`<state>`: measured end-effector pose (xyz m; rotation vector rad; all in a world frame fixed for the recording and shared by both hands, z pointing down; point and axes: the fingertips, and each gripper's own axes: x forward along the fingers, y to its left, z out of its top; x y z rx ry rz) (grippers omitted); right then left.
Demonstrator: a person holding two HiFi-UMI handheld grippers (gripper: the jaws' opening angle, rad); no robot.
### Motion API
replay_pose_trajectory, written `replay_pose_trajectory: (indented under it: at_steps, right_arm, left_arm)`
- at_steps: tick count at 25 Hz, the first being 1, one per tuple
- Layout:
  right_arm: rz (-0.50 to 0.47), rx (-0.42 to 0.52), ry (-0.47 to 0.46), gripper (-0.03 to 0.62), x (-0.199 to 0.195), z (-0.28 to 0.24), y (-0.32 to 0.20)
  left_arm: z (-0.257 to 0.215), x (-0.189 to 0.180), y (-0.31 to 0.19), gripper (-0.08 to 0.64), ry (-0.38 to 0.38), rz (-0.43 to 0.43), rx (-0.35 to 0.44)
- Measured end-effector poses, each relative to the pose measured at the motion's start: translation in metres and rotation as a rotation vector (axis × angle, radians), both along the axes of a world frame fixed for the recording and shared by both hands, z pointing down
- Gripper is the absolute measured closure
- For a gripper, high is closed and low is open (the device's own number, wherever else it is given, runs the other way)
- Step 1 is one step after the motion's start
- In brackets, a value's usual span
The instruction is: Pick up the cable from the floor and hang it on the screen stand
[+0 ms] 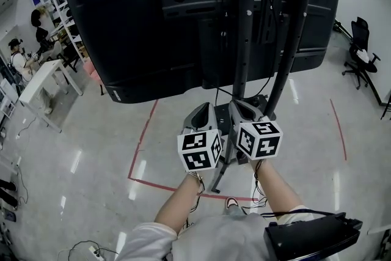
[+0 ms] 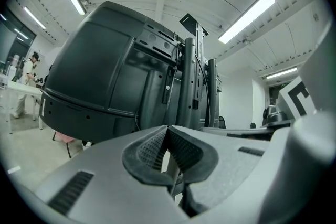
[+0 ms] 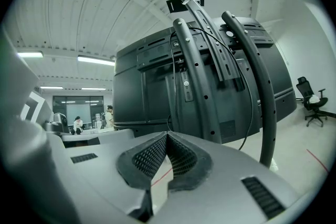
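Both pinched shut on nothing here: my left hand-held gripper (image 2: 168, 131) and right hand-held gripper (image 3: 167, 136) sit side by side, low and just in front of the screen stand (image 1: 243, 40). A thin black cable (image 3: 251, 115) hangs down between the stand's posts, up past the right one and not touching it. The white sticker (image 1: 116, 95) on the screen (image 1: 153, 21) corner is too small to read.

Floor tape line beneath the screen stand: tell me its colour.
The tape line is red; the head view shows it best.
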<state>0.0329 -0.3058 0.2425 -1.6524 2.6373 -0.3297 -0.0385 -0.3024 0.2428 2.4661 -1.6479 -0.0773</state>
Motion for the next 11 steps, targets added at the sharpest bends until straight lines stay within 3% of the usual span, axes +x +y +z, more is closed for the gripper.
replay_pose_trajectory:
  at_steps: [11]
  right_arm:
    - [-0.036, 0.009, 0.032, 0.575, 0.005, -0.007, -0.02]
  left_arm:
    - [-0.003, 0.011, -0.022, 0.556, 0.025, -0.015, 0.011]
